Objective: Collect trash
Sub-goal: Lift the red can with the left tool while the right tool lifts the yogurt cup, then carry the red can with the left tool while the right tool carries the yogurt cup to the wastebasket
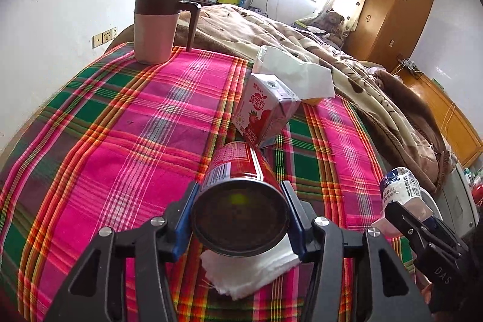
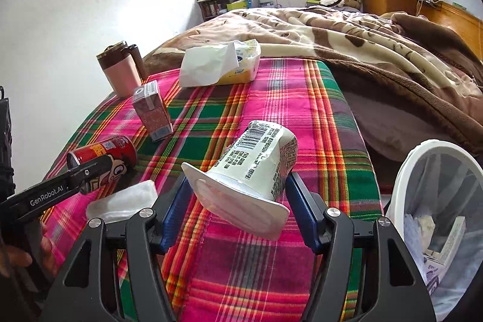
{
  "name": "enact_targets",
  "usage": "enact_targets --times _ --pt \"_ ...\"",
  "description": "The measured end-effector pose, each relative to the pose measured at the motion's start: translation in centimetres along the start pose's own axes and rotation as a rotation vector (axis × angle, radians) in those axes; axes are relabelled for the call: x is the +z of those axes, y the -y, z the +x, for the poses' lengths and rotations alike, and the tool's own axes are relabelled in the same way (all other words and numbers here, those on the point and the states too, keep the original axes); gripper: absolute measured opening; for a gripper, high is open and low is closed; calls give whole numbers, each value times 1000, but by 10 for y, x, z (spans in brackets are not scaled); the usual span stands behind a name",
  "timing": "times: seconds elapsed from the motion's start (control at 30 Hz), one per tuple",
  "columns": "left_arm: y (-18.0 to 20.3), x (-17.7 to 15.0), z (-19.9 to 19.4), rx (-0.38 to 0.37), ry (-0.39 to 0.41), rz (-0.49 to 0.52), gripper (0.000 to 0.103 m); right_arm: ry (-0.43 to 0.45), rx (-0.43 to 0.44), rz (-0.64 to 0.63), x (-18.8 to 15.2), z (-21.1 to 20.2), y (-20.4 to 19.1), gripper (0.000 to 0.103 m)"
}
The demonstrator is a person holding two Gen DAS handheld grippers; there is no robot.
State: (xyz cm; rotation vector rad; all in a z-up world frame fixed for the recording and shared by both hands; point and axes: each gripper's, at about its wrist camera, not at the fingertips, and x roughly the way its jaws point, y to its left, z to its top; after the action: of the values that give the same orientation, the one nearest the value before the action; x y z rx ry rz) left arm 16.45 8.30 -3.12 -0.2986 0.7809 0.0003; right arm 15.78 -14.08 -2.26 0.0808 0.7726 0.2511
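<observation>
Red can in left jaws, yogurt cup in right.

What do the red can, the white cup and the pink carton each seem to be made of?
Red can: probably metal; glossy printed wall, dark rimmed round end.
White cup: likely thin plastic; smooth matte wall with a dent, flat flanged rim.
Pink carton: seemingly coated paperboard; sharp folded edges, printed faces, slight sheen.

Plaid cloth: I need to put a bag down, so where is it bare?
The plaid cloth is barest on its wide left stretch, between the mug and the left gripper. It is crowded on the right, around the milk carton, tissue pack, red can and folded napkin.
</observation>
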Motion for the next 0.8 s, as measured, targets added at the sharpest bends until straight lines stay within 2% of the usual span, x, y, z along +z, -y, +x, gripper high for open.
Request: enact_targets --times 0.3,0.8 --pt "12 2 -26 -11 66 37 55 26 -6 0 -2 -13 2 65" --pt "74 -8 -60 -135 115 163 55 107 -54 25 -4 -56 25 65"
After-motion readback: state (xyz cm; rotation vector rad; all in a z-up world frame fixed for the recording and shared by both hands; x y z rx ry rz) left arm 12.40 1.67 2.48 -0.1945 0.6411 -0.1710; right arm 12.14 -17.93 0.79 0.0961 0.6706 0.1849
